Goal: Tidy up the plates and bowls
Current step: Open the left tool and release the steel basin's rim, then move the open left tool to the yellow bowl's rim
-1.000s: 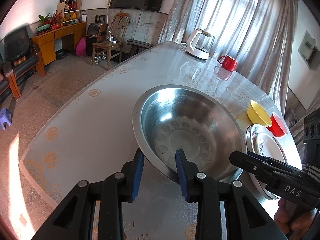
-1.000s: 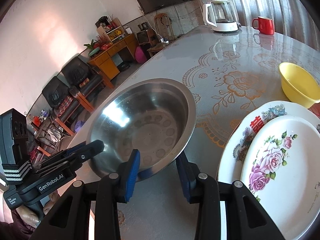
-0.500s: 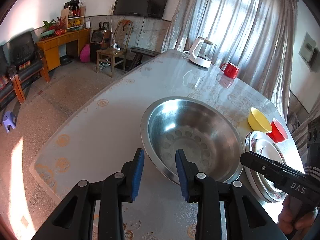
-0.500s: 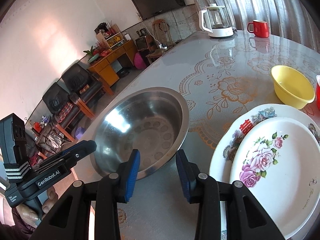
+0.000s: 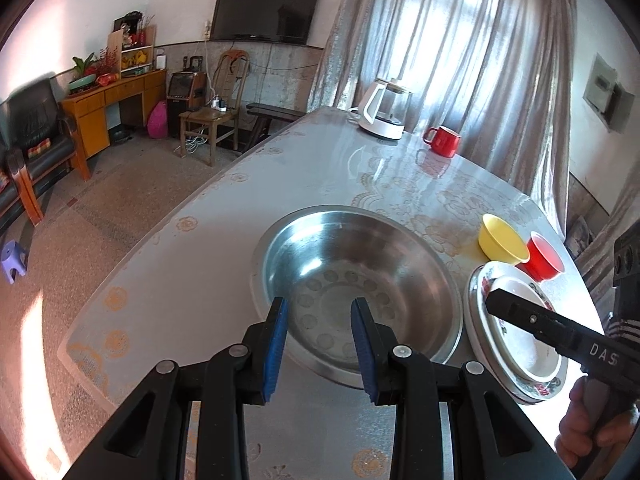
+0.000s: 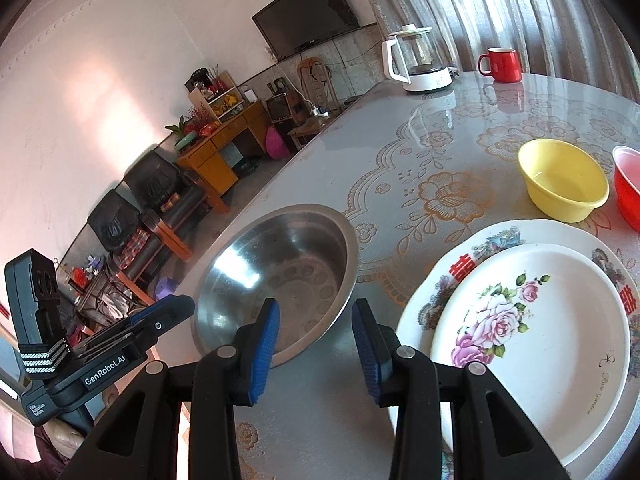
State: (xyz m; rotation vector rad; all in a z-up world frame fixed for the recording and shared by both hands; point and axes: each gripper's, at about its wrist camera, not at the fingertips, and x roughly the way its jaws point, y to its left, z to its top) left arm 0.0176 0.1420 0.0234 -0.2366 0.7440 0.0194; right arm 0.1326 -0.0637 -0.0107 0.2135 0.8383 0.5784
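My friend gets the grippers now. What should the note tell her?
Left gripper: open, empty, near the steel basin.
Right gripper: open, empty, between the basin and the plates.
Things: basin on the table; flower plate stacked on the bigger plate; yellow bowl and red bowl side by side beyond them.
Done: two plates stacked.
Left: probably nest the two bowls and find the basin a place.

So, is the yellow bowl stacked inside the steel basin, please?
No, the yellow bowl sits on the table beyond the plates, apart from the steel basin.
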